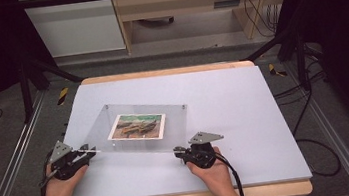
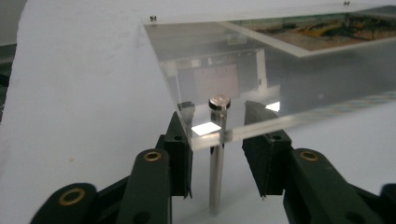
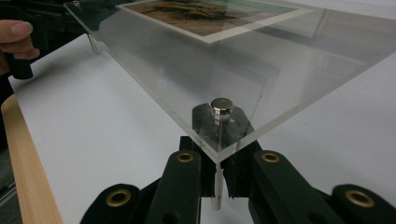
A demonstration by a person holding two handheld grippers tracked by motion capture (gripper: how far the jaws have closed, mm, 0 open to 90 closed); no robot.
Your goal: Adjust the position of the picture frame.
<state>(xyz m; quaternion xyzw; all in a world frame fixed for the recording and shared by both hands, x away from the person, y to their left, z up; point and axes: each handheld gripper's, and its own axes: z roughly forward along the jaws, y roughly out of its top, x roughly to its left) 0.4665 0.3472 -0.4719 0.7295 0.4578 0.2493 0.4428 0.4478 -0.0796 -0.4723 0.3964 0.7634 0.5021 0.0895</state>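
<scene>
Both jaws flank acrylic frame (image 1: 136, 128) corner posts (right tighter).

At lower centre of the frame, the left gripper (image 2: 218, 135) stands with its jaws apart either side of a metal post (image 2: 216, 172). The post carries the near corner of a clear acrylic panel (image 2: 289, 79), which fills the upper right. A picture (image 2: 322, 30) lies in the panel at the top right.

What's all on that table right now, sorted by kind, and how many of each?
Clear acrylic frame: 1
Printed picture inside the frame: 1
Metal corner pins that I can make out: 4, such as one and another
Hand-held grippers: 2, left gripper and right gripper
Total: 8
</scene>
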